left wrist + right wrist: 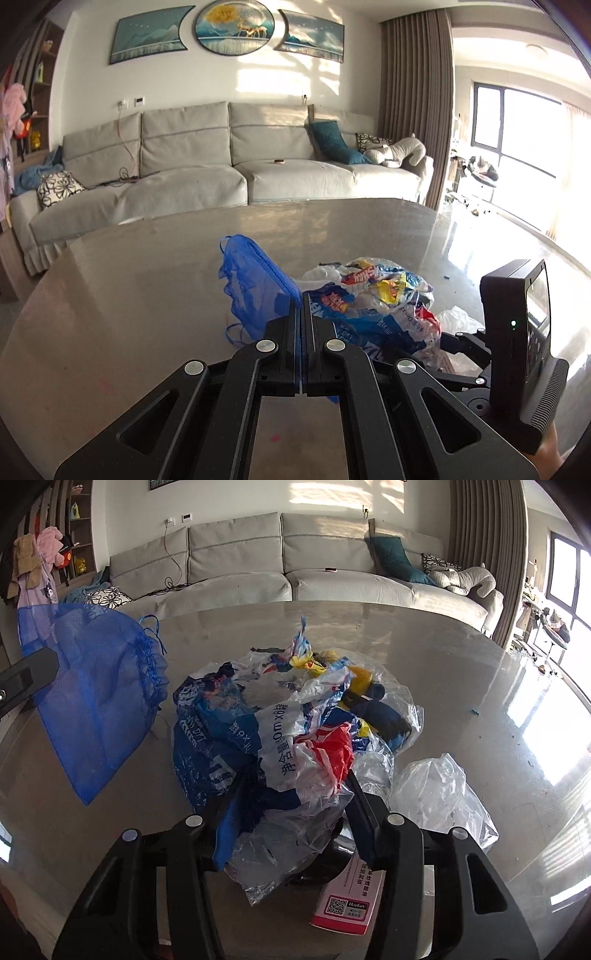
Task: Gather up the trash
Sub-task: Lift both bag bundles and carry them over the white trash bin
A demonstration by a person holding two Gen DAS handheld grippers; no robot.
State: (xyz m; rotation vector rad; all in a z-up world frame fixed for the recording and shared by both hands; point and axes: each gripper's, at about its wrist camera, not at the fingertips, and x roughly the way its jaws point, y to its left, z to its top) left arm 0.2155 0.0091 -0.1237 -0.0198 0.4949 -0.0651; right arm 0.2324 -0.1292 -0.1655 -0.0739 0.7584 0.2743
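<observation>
A pile of crumpled plastic wrappers [295,716], blue, white, red and yellow, lies mid-table. My right gripper [295,790] reaches into its near side, and both fingers press on the bunched plastic between them. My left gripper [303,310] is shut on the edge of a blue mesh bag [251,280], which it holds up off the table to the left of the pile. The same mesh bag [99,694] hangs at the left in the right wrist view. The wrapper pile [373,295] also shows just right of the left fingers.
A pink and white carton [347,904] lies under the right gripper. A clear plastic bag [439,794] sits to its right. The glossy grey table [461,664] stands before a grey sofa [221,166]. The right gripper's housing [517,317] stands close at the right.
</observation>
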